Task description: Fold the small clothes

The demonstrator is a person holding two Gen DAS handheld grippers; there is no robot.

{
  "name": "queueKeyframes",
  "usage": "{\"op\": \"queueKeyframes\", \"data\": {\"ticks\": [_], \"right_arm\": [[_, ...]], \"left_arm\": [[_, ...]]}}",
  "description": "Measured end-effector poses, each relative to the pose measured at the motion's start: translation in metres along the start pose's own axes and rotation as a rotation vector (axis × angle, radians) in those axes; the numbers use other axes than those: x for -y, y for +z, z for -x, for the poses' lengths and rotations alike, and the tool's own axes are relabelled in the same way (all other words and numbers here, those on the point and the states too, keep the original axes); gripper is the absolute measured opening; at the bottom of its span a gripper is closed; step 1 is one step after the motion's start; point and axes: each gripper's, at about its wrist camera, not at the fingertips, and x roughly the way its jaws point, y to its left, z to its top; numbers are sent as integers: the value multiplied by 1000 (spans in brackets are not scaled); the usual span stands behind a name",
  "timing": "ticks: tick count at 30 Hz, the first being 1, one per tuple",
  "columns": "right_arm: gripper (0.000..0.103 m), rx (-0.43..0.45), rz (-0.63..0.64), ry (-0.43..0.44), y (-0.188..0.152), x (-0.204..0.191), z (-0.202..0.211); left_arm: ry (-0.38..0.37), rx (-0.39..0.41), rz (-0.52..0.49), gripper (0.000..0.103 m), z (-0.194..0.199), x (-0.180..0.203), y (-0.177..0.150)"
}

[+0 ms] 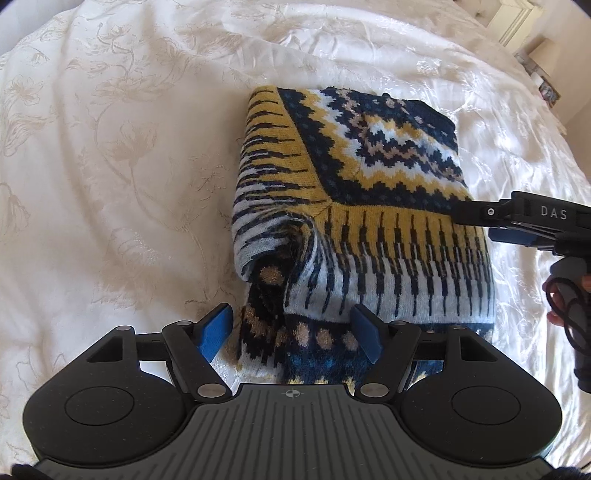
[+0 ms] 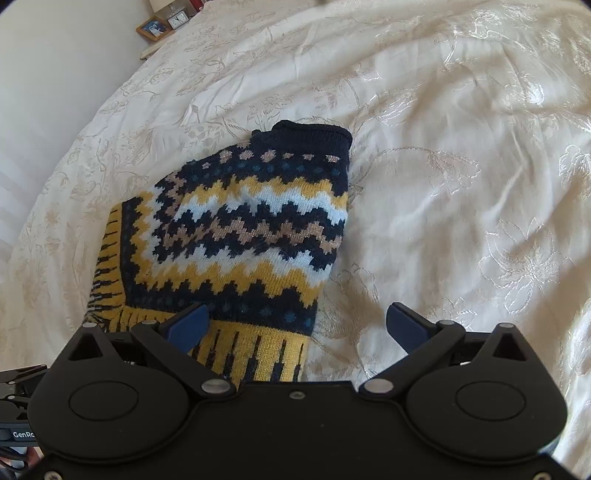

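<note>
A knitted sweater [image 1: 369, 177] in navy, mustard, white and tan zigzags lies folded into a thick rectangle on the bed. My left gripper [image 1: 291, 332] is open at the sweater's near edge, and a rumpled layer of knit lies between its blue pads. My right gripper [image 1: 474, 223] reaches in over the sweater's right edge. In the right wrist view the right gripper [image 2: 297, 323] is open, its left pad above the sweater [image 2: 240, 229] and its right pad over bare bedding. The navy collar points away from it.
A cream floral-embroidered bedspread [image 1: 110, 147] [image 2: 461, 184] surrounds the sweater on all sides. A hand [image 1: 569, 295] holds the right gripper's handle with a black cable. A picture frame [image 2: 155, 27] and small clock [image 2: 176, 20] stand beside the bed, and a lamp [image 1: 546, 55] is far right.
</note>
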Motion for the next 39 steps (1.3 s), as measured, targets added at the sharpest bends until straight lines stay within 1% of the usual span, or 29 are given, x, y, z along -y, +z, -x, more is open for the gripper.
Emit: {"op": "queueKeyframes", "data": {"ticks": [4,7,10,12,15,18,21,23,24,25,26,27,28,30,31,32,33,34,37,39], "right_arm": [[102,-29,5,45,13,-1,-17],[102,-64,-10,107,23,-2,-31],[103,-96,-7,166,32,-6,-46],[103,-110,-2,178,35,-9,-53],[103,-103,-22,178,35,-11,-55],[103,-83,-51,213,33,-5,-53],[103,-74,-32,249,28,-1,-50],[103,-95,-6,272,25,1,-49],[103,-106,-2,282,23,3,-47],[103,-118,-6,291,23,3,-46],[100,-122,-16,297,22,3,-45],[78,-122,-27,301,22,3,-45],[66,-124,-36,294,22,3,-44],[58,-110,-41,276,22,0,-41],[57,-101,-43,270,22,-3,-39],[53,-95,-47,264,23,-5,-37],[50,-87,-57,258,24,-6,-33],[49,-82,-68,253,24,-7,-30],[48,-66,-90,254,22,-10,-14],[47,-69,-85,244,17,-15,-4]], "left_arm": [[-66,-29,36,69,-16,-3,10],[-103,-45,39,70,-24,-5,15],[-130,-55,49,72,-28,-7,19],[-143,-56,56,74,-31,-7,22],[-154,-56,60,76,-33,-9,24],[-176,-44,70,76,-32,-14,24],[-207,-36,86,75,-29,-21,24],[-223,-34,97,74,-27,-25,25],[-229,-33,101,71,-26,-26,25],[-242,-33,109,65,-27,-28,26],[-256,-34,117,63,-27,-29,26],[-268,-33,128,58,-27,-31,27],[-287,-33,143,51,-27,-34,27],[-296,-32,159,47,-26,-36,28],[-299,-30,162,44,-26,-36,29],[-302,-27,160,42,-24,-36,30],[-310,-24,158,39,-22,-35,30],[-326,-20,157,35,-18,-33,30],[-344,-1,141,35,-5,-26,30],[-357,-3,120,35,1,-19,29]]}}
